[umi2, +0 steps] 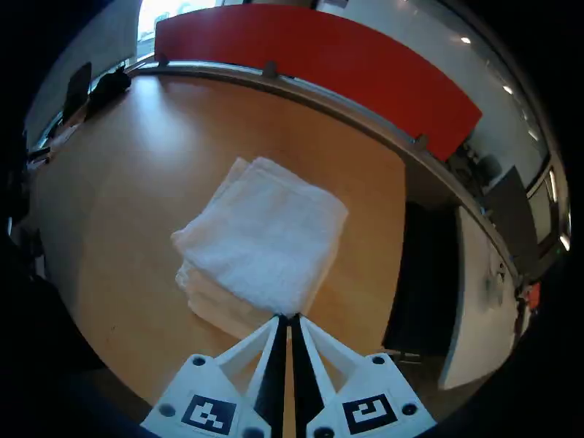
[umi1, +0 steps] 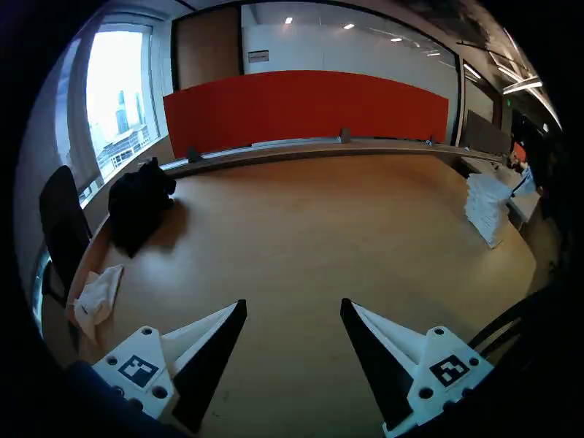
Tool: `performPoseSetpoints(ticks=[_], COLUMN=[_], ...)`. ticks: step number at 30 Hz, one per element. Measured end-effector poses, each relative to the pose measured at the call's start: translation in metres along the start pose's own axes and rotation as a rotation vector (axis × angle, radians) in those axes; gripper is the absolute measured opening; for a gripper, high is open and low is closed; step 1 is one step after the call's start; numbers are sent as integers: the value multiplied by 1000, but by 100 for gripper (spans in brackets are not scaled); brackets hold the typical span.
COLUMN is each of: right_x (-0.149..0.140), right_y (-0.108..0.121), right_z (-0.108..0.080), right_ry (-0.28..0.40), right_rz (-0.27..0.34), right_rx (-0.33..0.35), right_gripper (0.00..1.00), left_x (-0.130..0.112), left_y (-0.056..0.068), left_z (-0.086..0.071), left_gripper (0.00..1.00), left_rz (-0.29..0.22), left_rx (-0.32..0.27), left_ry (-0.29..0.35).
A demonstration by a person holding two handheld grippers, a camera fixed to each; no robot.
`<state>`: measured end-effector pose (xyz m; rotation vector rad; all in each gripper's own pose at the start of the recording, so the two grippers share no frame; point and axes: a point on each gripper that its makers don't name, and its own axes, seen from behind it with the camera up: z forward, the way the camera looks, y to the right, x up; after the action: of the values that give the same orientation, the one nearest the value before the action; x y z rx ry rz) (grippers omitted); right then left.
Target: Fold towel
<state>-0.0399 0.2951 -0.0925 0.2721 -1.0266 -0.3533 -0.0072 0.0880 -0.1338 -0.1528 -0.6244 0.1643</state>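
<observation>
The folded white terry towel (umi2: 266, 237) lies flat on the pale wooden surface (umi2: 131, 182), resting on top of a few more folded cream-white towels (umi2: 212, 303) whose edges show beneath it at the near and left sides. In the right gripper view the right tool (umi2: 289, 318) points at the towel's near corner, its black-lined fingers drawn almost together with only a thin slit between them, and their tips meet the towel's edge. I cannot tell whether any cloth is pinched between them. Beyond the pile, the long red divider panel (umi2: 328, 58) runs along the far side of the surface. In the left gripper view the left tool (umi1: 293, 310) stands wide apart and holds nothing, with bare wood between its fingers. Farther off on its left lie a heap of black fabric (umi1: 139, 204) and, at the surface's edge, a crumpled white cloth (umi1: 98, 296), with a black chair (umi1: 62, 219) just beside them. A tall stack of folded white cloths (umi1: 488, 208) sits near the right edge.
</observation>
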Motion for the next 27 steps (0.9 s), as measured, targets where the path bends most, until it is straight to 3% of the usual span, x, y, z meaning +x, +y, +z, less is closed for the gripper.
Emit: performPoseSetpoints(ticks=[27], right_x=[-36], right_y=[-2], right_z=[29], right_ry=[-98], right_rz=[40], right_rx=[9], right_gripper=[4], left_x=[-4], left_y=[-4], left_z=[-3], left_gripper=[96], left_rz=[7], left_rx=[16], left_ry=[-15])
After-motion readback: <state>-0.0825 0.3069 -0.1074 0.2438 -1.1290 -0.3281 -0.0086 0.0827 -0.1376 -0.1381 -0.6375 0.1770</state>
